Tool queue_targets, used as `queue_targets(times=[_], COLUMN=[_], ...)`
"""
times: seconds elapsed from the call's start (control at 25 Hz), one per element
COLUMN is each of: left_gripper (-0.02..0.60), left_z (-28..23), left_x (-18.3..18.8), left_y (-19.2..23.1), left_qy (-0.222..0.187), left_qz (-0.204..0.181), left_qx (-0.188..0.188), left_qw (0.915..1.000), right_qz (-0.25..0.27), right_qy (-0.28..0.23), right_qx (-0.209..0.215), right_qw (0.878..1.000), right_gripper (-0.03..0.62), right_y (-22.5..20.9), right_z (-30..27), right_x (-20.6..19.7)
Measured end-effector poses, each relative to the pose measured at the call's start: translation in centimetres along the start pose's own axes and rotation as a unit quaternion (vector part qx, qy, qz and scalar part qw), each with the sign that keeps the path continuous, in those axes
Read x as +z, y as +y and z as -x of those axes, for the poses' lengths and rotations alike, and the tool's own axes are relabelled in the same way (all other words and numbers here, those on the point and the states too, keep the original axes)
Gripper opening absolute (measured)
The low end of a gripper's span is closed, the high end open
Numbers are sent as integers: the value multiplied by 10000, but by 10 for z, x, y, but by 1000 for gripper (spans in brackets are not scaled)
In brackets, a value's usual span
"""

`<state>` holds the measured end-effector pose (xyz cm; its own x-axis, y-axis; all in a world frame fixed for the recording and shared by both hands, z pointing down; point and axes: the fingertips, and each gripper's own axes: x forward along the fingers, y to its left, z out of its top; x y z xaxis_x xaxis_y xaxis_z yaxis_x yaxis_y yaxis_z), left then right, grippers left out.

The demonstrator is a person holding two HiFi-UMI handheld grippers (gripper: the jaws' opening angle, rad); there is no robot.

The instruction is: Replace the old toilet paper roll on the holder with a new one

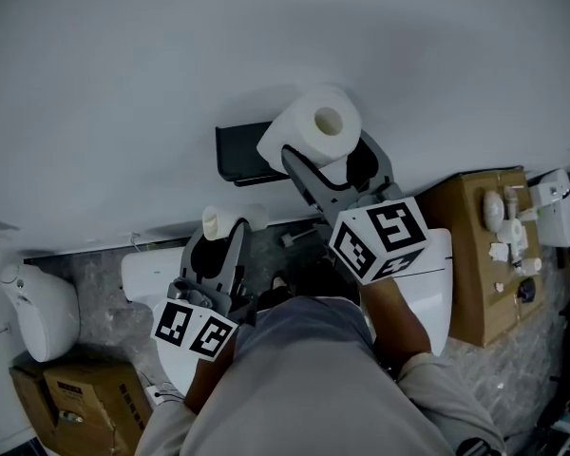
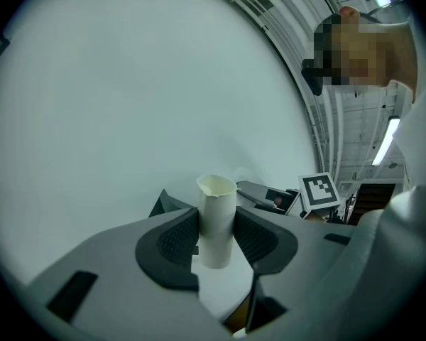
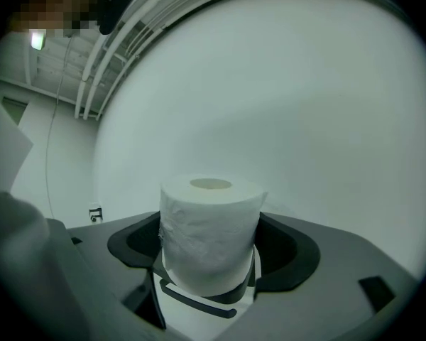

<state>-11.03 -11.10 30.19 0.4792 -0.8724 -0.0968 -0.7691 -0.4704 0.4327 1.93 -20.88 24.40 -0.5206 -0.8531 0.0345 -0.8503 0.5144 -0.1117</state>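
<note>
Nearest the person, the left hand-held gripper [image 1: 226, 240] has its jaws closed partway onto the empty cardboard tube [image 2: 216, 215]. The tube stands upright between the pads, its ragged top rim poking above them. Farther out, the right hand-held gripper [image 3: 209, 258] is clamped wide around the full toilet paper roll [image 1: 313, 129], whose core hole faces the head view. That roll sits at the right end of the black holder [image 1: 239, 152] on the wall [image 1: 266, 36]; whether they touch cannot be told.
</note>
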Motion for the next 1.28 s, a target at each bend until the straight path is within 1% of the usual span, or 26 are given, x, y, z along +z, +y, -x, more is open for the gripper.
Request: queue_targets(times=[0.24,0.64,1.08,1.28], left_gripper=[144,144,144,144], left_z=[-13,-21,-21,-24], left_x=[-5,-15,-23,-30], left_y=[-14,-25,-25,-30], left_qy=[79,220,395,534], left_qz=[-44,-48,-48,-25], left_qx=[-158,-245,-297,-388], left_qw=[9998,9994,9988,9978], right_qz=[-240,-609,-1739,-2388], right_qy=[-61,-37,-255,-346], right_qx=[-7,-81,194,135], right_qw=[9997,9981,9842,9704], right_gripper=[403,403,403,403], right_y=[-12,-33,-37,-49], right_z=[20,52,87,105], right_x=[2,-2,-1,-13])
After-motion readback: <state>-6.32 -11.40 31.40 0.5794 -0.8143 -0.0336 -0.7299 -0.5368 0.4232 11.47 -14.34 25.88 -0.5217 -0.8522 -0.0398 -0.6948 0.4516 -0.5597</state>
